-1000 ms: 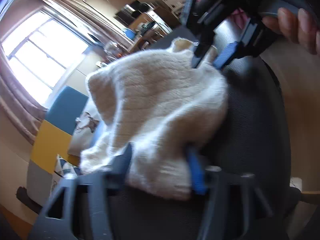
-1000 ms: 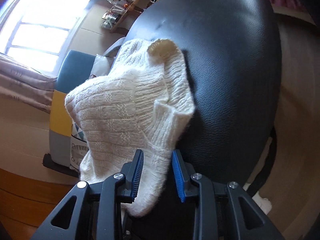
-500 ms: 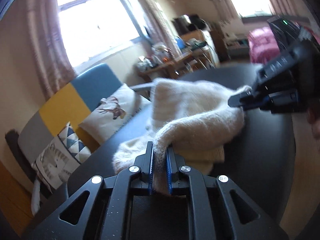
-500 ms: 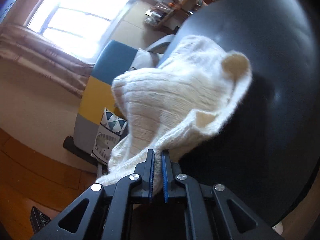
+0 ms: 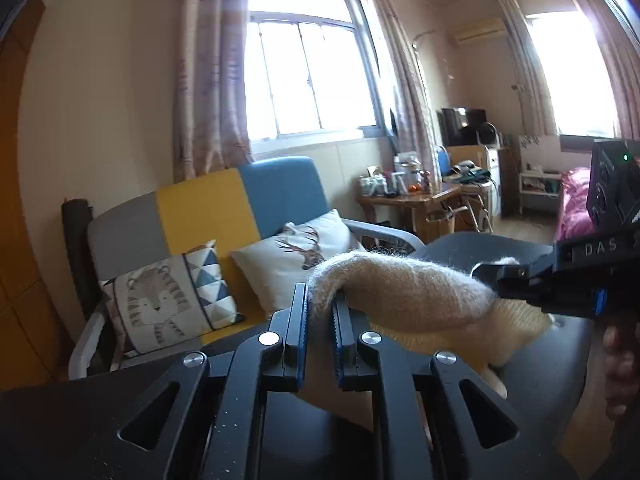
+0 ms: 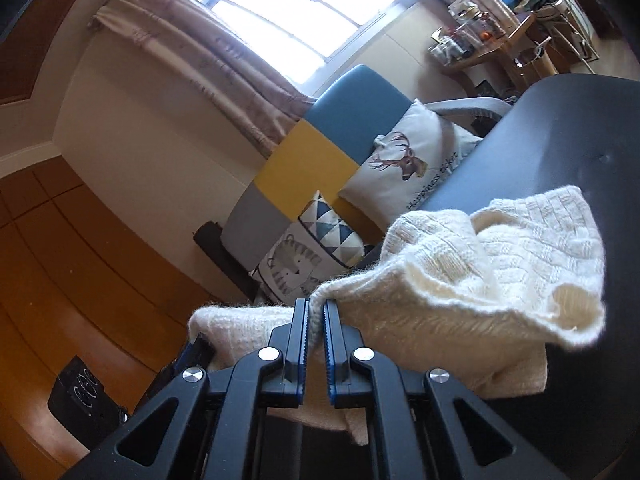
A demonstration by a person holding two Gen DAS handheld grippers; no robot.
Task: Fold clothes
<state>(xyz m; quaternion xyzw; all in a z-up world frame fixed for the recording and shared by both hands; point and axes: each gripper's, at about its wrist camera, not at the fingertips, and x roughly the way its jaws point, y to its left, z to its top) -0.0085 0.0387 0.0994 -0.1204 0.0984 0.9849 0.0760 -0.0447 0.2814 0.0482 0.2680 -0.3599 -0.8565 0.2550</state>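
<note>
A cream knit sweater (image 5: 420,292) hangs stretched between both grippers above the black table (image 5: 560,364). In the left wrist view my left gripper (image 5: 320,300) is shut on one edge of the knit, which bulges up between its blue pads. My right gripper (image 5: 504,280) comes in from the right, clamped on the other end, with a person's hand (image 5: 620,364) behind it. In the right wrist view my right gripper (image 6: 316,308) is shut on a fold of the sweater (image 6: 500,264), whose far part droops over the table (image 6: 580,120). The left gripper (image 6: 196,350) shows only partly at lower left.
A grey, yellow and blue sofa (image 5: 224,204) with a tiger cushion (image 5: 160,300) and a deer cushion (image 5: 296,256) stands behind the table. A cluttered wooden desk (image 5: 412,196) stands under the window. Pink bedding (image 5: 572,208) lies at the far right.
Both grippers have shut on the sweater's edges and lifted it off the table. Both views have rolled and risen, and now look across the room, not down at the table.
</note>
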